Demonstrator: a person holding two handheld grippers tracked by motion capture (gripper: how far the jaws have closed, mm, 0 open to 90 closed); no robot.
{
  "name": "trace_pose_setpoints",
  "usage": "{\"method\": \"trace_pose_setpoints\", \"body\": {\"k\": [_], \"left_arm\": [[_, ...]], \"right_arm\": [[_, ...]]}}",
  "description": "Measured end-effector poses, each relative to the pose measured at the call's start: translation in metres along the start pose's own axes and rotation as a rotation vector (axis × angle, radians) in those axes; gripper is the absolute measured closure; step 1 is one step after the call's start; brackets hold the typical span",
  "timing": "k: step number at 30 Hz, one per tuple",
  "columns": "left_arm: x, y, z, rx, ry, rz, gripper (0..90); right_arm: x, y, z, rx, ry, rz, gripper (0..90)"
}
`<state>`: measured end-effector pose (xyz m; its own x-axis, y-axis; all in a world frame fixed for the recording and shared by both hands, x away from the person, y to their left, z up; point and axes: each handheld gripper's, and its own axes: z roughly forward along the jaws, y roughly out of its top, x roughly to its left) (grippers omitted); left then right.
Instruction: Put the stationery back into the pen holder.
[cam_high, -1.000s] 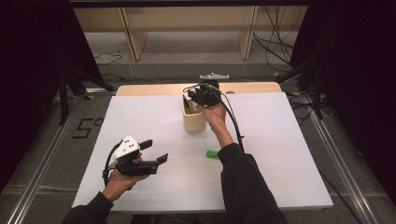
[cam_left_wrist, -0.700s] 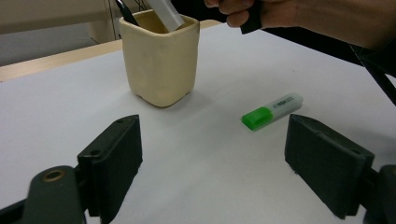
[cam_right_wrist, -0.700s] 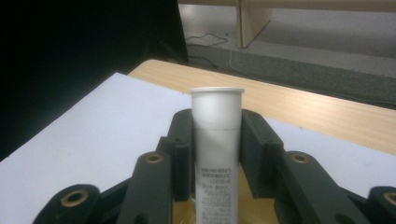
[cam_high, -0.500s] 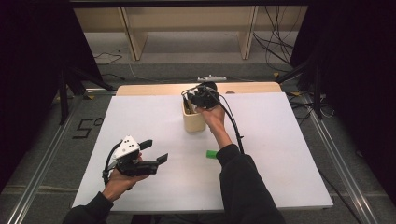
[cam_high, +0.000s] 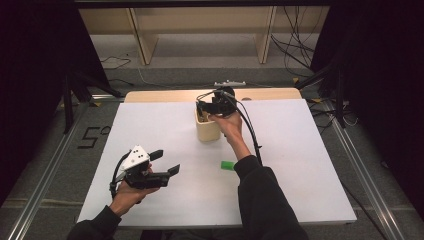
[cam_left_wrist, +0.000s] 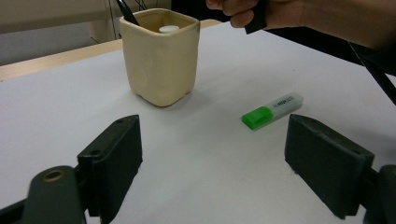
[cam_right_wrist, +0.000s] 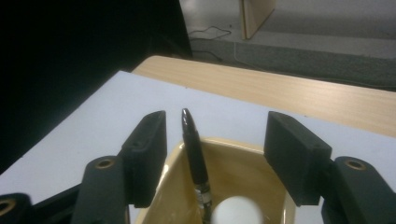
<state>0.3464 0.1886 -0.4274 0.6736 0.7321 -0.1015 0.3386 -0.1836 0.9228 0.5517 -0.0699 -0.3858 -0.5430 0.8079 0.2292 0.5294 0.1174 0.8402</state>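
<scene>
right fingers just spread, releasing black pen into beige cup; left fingers released.

Grey floor, wood shelf legs, dark curtains

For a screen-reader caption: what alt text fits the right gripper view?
The right gripper hangs open over a cream cup, a black pen standing loose between its jaws, which have just been opening. A white round object sits inside.

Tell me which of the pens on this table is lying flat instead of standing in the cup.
The green highlighter: it lies flat on the white table, apart from the cream cup. The black pen stands inside the cup, leaning on its rim.
</scene>
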Motion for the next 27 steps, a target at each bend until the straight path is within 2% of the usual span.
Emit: {"method": "trace_pose_setpoints", "body": {"k": [4,9,13,16,19,27], "left_arm": [[0.000,0.000,0.000,-0.001,0.001,-0.001,18.5],[0.000,0.000,0.000,0.002,0.003,0.000,18.5],[0.000,-0.001,0.000,0.006,0.005,0.002,18.5],[0.000,0.000,0.001,0.008,0.005,0.005,18.5],[0.000,0.000,0.001,0.006,0.004,0.002,18.5],[0.000,0.000,0.001,0.007,0.004,0.004,18.5]], "right_arm": [[0.003,0.003,-0.011,-0.009,0.003,-0.032,34.5],[0.006,0.001,-0.029,0.010,0.053,-0.077,31.5],[0.001,-0.008,-0.049,0.037,0.097,-0.103,29.9],[-0.002,-0.015,-0.060,0.062,0.099,-0.131,28.2],[-0.005,-0.021,-0.069,0.073,0.112,-0.138,27.5],[-0.009,-0.032,-0.084,0.106,0.113,-0.185,25.7]]}}
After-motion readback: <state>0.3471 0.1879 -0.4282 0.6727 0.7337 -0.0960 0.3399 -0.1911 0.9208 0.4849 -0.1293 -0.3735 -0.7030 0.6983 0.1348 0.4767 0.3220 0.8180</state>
